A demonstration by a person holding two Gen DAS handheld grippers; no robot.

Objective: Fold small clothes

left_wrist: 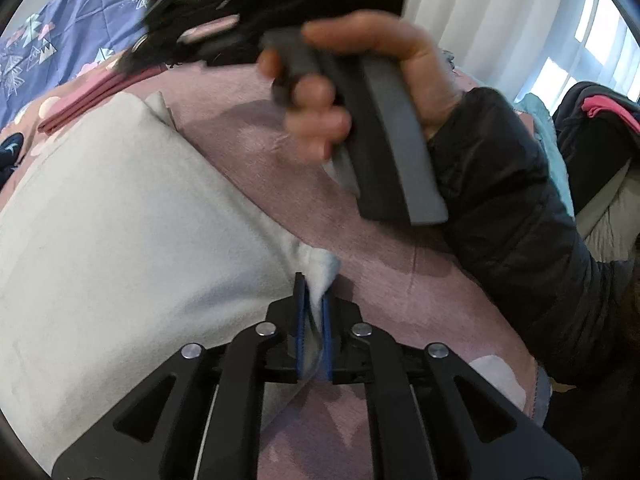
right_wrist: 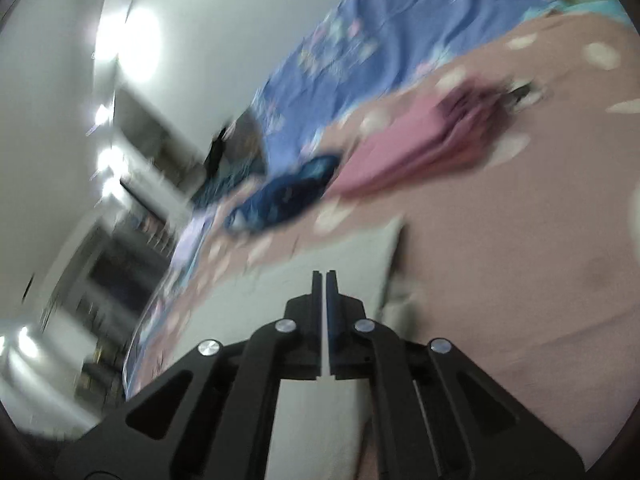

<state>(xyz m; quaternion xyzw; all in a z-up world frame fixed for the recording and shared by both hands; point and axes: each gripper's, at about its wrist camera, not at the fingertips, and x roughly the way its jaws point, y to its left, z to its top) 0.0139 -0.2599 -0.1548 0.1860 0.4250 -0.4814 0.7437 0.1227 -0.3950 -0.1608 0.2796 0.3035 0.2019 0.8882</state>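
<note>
A pale grey small garment (left_wrist: 120,248) lies spread on the pink spotted bedspread (left_wrist: 256,128). My left gripper (left_wrist: 313,284) is shut on the garment's near right corner, with white cloth bunched between its blue pads. In the left wrist view the person's hand holds the right gripper's body (left_wrist: 384,136) above the garment's far right side; its tips are hidden there. In the blurred right wrist view my right gripper (right_wrist: 324,276) is shut with nothing seen between its fingers, above the grey garment (right_wrist: 304,280).
Folded pink clothes (right_wrist: 420,148) (left_wrist: 84,100) and a dark blue garment (right_wrist: 288,196) lie further back on the bedspread. A blue patterned sheet (right_wrist: 380,40) runs along the far side. A dark sleeve (left_wrist: 520,220) crosses the right. Dark clothes (left_wrist: 592,120) sit at far right.
</note>
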